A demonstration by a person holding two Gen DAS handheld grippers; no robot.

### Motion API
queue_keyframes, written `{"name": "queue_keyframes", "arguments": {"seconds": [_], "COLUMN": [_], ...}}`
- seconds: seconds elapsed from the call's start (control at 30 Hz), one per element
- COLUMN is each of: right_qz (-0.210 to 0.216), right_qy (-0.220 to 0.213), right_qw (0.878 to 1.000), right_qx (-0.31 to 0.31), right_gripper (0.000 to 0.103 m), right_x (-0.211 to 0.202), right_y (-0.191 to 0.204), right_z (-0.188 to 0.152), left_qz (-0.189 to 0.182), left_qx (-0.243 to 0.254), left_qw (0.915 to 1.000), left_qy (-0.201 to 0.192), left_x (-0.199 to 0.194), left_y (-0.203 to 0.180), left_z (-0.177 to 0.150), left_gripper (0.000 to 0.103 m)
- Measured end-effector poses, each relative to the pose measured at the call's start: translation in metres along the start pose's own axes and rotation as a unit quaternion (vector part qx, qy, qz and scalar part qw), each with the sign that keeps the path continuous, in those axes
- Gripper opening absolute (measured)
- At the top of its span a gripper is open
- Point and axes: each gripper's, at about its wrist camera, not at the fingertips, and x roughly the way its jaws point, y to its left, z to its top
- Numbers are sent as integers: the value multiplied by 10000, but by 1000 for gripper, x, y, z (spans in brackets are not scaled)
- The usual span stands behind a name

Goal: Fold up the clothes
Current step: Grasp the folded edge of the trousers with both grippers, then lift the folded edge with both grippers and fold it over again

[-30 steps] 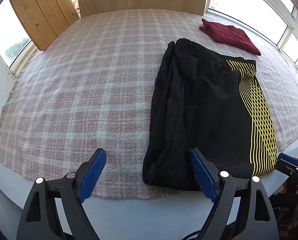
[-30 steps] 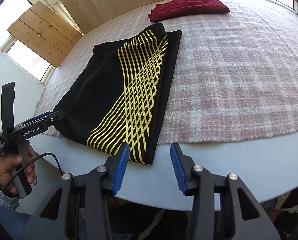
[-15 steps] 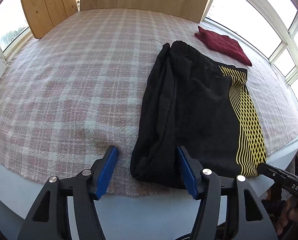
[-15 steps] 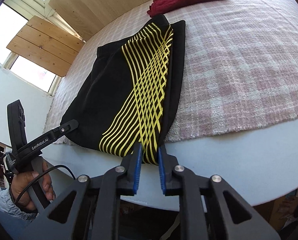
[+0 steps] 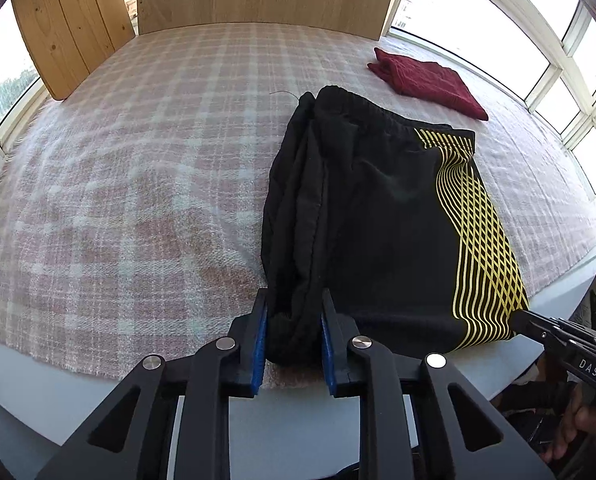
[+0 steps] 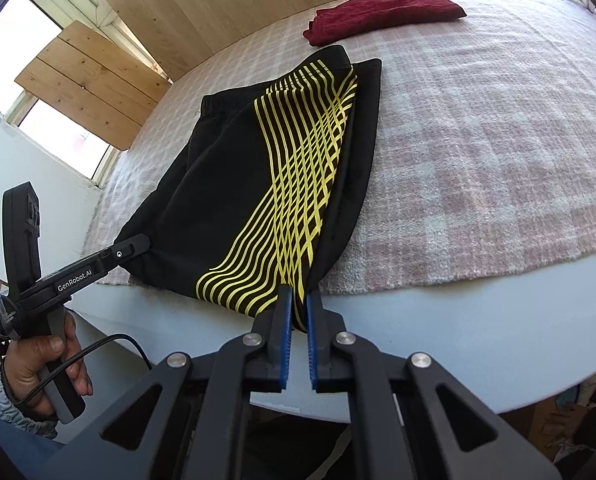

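Two near shorts (image 5: 381,220) corners, left tool (image 5: 292,316) closing, right tool (image 6: 296,306) clamped

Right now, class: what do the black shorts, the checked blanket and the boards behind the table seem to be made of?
Shorts: thin synthetic sports fabric, probably; smooth, faint sheen, printed yellow lines.
Blanket: woolly woven cloth, it seems; fuzzy nap, frayed fringe at the edge.
Boards: pale bare wood; knots and grain show, matt.

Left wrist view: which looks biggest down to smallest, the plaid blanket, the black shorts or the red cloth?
1. Plaid blanket
2. Black shorts
3. Red cloth, though it lies farthest from the camera, so it looks smaller than it is.
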Motion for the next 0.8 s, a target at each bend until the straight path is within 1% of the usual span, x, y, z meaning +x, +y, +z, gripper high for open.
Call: {"name": "queue_keyframes", "arguments": {"seconds": [0.1,0.23,0.37,0.53,0.67,0.73,0.8], "right_qz": [11,57,100,138,212,228,242], "right_qy": [-32,-104,-192,-240,-140,-162,-206], "right_qw": [10000,9999,9997,9995,9992,9991,9989], "right_qx": [27,97,111,130,299,333,331], "right_gripper": [7,7,7,7,7,7,7], "right_x": [-3,-12,-20,-25,-21,-24,-28], "right_y": [1,-2,-2,-5,-12,-13,-13], "right_z": [2,4,9,13,11,12,14], "left_qz": [-35,-138,-171,-202,-264,-334,-382], "left_qx": [-23,-132,-116,-202,-343,-389,-384], "left_qw": [10000,9997,9998,9996,9990,9986,9985], "left_qy": [58,120,4,-9,139,113,6], "left_x": [-5,-11,-18,-17,-8,-11,-17], "left_y": [-1,0,-1,1,2,1,0], "left_z": [3,7,17,18,9,9,16], "left_gripper": [21,15,13,12,11,11,11]}}
